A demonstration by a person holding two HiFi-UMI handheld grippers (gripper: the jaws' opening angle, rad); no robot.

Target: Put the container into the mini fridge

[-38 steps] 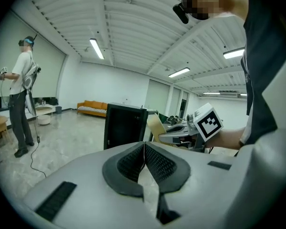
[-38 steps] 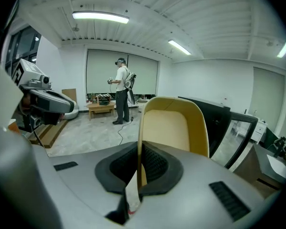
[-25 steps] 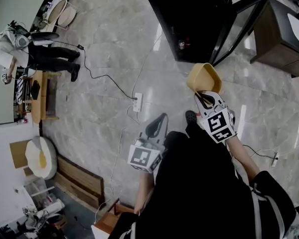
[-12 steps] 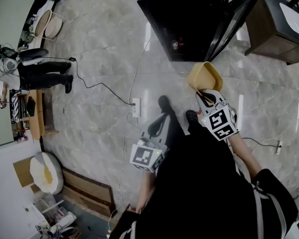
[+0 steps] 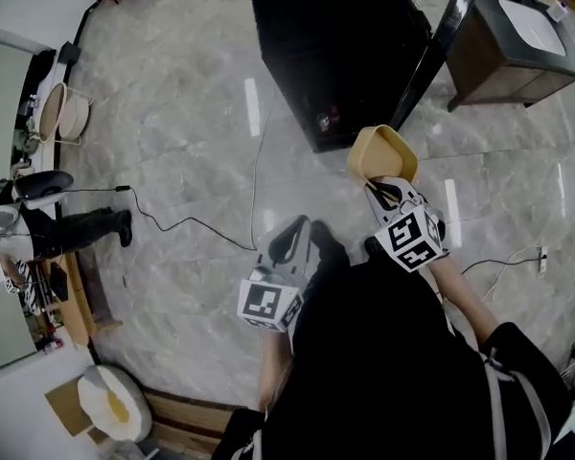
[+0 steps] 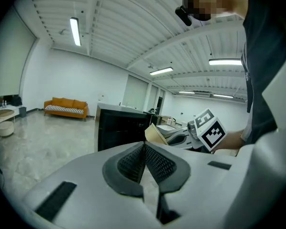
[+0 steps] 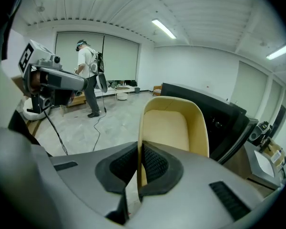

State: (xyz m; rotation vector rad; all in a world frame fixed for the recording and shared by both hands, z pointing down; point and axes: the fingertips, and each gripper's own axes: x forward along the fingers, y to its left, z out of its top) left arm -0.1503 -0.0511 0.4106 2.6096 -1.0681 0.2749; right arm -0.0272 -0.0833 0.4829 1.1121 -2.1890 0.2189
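Pinching thin rim of tan rounded plastic container point(image 7: 174, 125) in right gripper point(image 7: 140, 152), just in front of open black mini fridge point(image 5: 331, 41), above grey marble floor point(image 5: 172, 142). Holding left gripper point(image 6: 144, 149) with jaws pressed together on nothing, left of container.

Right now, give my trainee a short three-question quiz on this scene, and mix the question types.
1. Fill in: the left tool has its jaws ___, with nothing between them.
2. Which tool holds the container? A) left B) right tool C) both
3. True or false: the fridge has its door open.
Key: 1 shut; 2 B; 3 true.
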